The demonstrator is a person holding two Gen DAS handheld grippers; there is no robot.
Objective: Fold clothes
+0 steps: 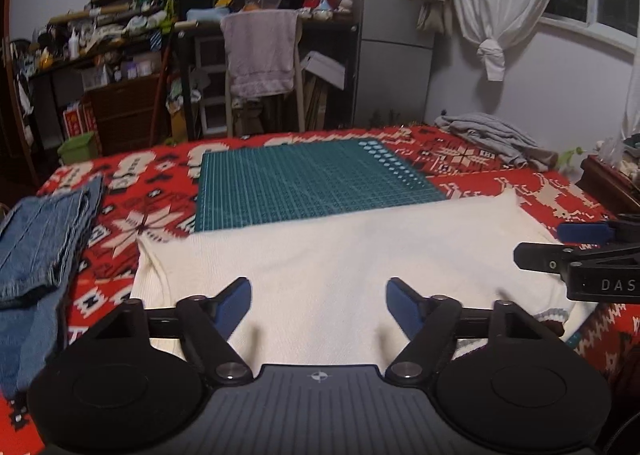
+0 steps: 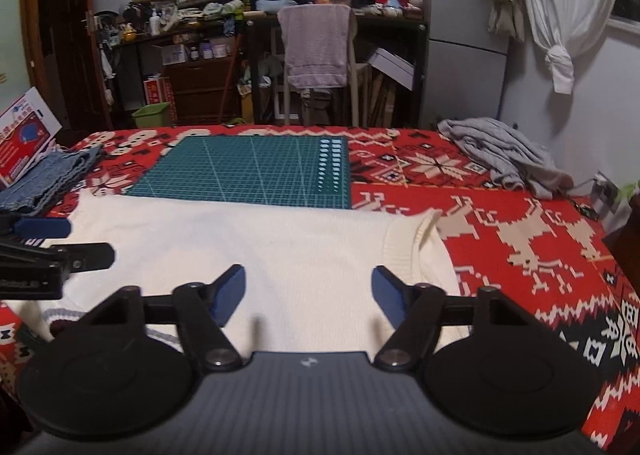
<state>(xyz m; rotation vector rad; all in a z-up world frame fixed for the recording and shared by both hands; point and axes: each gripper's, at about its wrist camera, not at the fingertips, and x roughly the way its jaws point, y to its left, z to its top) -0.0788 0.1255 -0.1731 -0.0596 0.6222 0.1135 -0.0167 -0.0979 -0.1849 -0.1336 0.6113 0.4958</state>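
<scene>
Now both claws, left claw (image 1: 319,305) and right claw (image 2: 307,295), hover spread wide over the cream knitted sweater (image 1: 328,259), pinching nothing. Soft, limp, light knit, I'd say. Best pinched at its ribbed hem (image 2: 404,251) on the right and the near left edge.

Left gripper (image 1: 319,301) is spread wide, its blue fingertips (image 1: 236,305) hovering over a cream sweater (image 1: 320,247) laid flat on a red patterned blanket (image 1: 500,183). Beyond the fingers, a green cutting mat (image 1: 304,179). Left of them, folded jeans (image 1: 40,239). Right of them, the right gripper (image 1: 568,245) enters sideways. Far right, beyond it, a crumpled grey garment (image 1: 496,139).
</scene>
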